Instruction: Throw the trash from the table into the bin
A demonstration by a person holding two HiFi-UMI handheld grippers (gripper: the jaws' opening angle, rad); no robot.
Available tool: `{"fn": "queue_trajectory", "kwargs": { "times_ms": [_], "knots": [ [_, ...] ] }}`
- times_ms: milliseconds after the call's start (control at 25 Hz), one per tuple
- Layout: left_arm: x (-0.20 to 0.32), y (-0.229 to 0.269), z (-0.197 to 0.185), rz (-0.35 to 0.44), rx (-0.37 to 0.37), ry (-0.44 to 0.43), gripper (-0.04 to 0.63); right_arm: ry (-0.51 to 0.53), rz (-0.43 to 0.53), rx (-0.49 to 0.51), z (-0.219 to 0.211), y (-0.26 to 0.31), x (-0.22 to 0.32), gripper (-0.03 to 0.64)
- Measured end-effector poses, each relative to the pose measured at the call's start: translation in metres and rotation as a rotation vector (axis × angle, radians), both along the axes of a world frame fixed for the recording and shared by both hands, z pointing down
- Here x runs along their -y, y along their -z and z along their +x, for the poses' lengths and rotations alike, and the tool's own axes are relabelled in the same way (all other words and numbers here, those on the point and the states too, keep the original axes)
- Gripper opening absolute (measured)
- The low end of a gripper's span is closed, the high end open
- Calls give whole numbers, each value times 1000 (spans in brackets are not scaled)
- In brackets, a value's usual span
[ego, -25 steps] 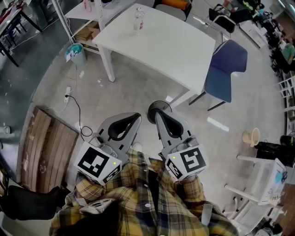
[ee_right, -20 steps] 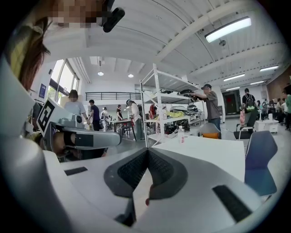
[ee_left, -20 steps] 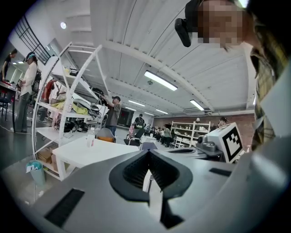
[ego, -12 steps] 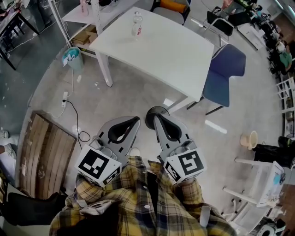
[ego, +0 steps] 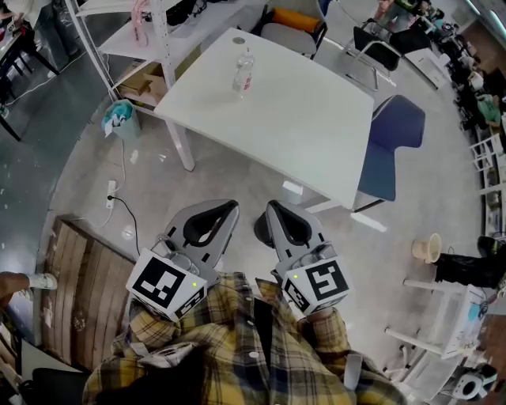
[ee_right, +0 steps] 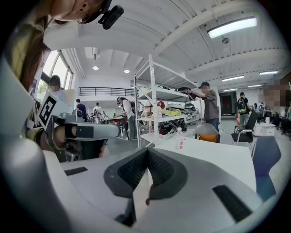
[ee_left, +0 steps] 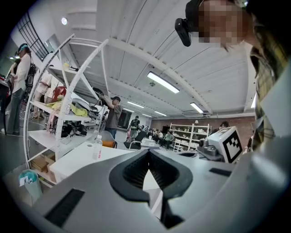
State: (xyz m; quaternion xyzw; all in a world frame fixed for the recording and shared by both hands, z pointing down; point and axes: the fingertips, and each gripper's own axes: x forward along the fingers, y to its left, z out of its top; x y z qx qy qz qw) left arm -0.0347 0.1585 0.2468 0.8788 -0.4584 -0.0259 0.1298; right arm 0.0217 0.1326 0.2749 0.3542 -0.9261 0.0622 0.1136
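Observation:
A clear plastic bottle (ego: 243,73) stands upright on the far part of the white table (ego: 316,134). It also shows in the left gripper view, bottle (ee_left: 97,146), and in the right gripper view, bottle (ee_right: 180,142). A small teal bin (ego: 120,119) with a bag in it stands on the floor left of the table, by the shelving; bin (ee_left: 28,179). My left gripper (ego: 230,207) and right gripper (ego: 273,207) hang side by side over the floor, short of the table's near edge. Both are shut and hold nothing.
A blue chair (ego: 391,150) stands at the table's right side, an orange-backed chair (ego: 294,17) behind it. White shelving (ego: 150,35) rises at the left. A wooden pallet (ego: 75,277) and a cable (ego: 130,198) lie on the floor at the left. People stand in the background.
Both grippers have moved forward together toward the table, which now looks nearer. Their jaws have stayed shut. The bottle has not moved on the table.

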Motion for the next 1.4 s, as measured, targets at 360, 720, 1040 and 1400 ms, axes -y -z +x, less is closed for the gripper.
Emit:
{"fn": "queue_trajectory", "kwargs": {
  "times_ms": [360,720,1040,1400],
  "knots": [
    [66,-5,-70,-3,13,-19,8,-59,-6,9,-58,-5,72,-2],
    [102,-23,-110,-41,16,-47,8,-115,-46,31,-91,-20,112,-2],
    [143,-37,-128,-86,-4,-45,8,-137,-89,1,-99,-36,155,-2],
    [228,-35,-121,-76,9,-71,8,-130,-75,14,-101,-34,237,-2]
  ]
}}
